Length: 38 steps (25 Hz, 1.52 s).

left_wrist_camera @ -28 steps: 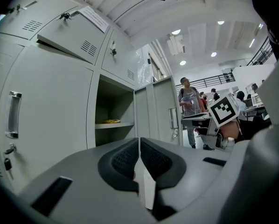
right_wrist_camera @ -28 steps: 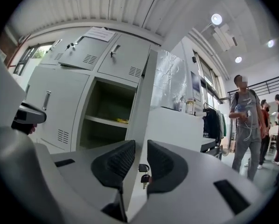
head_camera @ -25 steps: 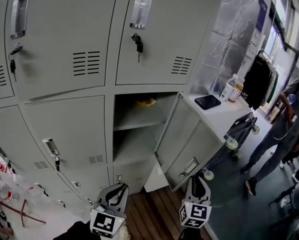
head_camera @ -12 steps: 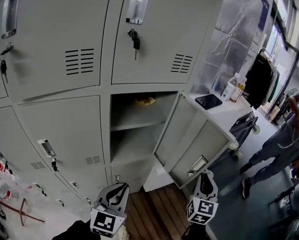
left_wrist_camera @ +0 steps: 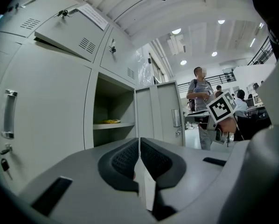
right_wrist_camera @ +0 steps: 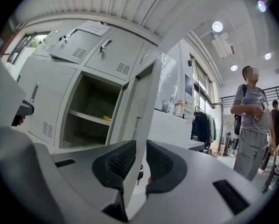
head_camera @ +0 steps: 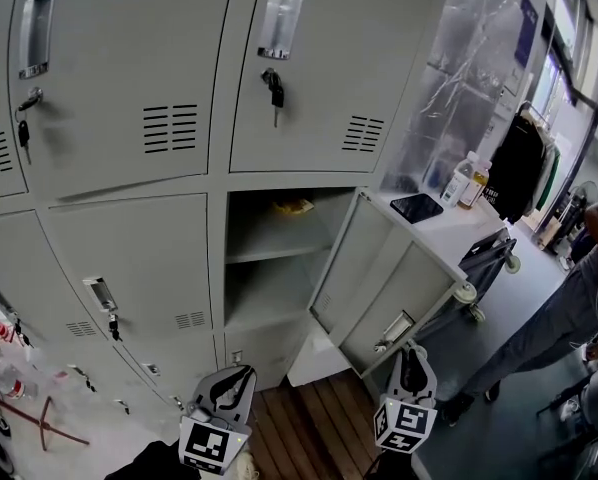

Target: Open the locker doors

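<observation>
Right hand-held gripper (head_camera: pixel 410 356) straddled the free edge of the locker door (head_camera: pixel 374 268) near its handle (head_camera: pixel 397 326), likely to swing it, jaws opening; door stood wide off its compartment (head_camera: pixel 269 288). Left hand-held gripper (head_camera: pixel 237 378) hung low, closed, empty.

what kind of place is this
Likely a locker area in a workplace or workshop hall: a bank of grey metal lockers with keys in the locks, hanging jackets, and people standing about.
</observation>
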Motion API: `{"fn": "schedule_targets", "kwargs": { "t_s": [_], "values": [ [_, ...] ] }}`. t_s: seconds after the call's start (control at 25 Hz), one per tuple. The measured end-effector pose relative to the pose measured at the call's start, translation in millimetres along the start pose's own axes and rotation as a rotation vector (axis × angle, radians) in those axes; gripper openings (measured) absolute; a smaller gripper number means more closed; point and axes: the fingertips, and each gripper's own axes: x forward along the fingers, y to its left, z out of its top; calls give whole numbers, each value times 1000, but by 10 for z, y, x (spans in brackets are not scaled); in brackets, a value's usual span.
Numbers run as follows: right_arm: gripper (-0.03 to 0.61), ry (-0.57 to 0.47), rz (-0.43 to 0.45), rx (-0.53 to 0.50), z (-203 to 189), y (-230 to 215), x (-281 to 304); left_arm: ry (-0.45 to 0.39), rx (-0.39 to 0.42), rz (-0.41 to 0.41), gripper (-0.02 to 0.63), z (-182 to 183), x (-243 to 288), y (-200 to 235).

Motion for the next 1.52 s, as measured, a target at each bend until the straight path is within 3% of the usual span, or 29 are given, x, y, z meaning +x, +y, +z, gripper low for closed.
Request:
{"fn": "schedule_targets", "kwargs": {
  "t_s": [0.44,0.6,1.24,1.52],
  "values": [
    [83,-66,131,47,248,668,-515,-22,23,86,29,188,-558,199],
    [83,-78,219,56,302,1111,-729,49,22,125,29,199,-896,295],
    [45,-128,559,63,416,2927,-1523,75,48,362,29,180,-2353,833],
    [17,-138,669,64,455,3504,-1868,85,55,450,29,164,-2857,996]
  ]
}}
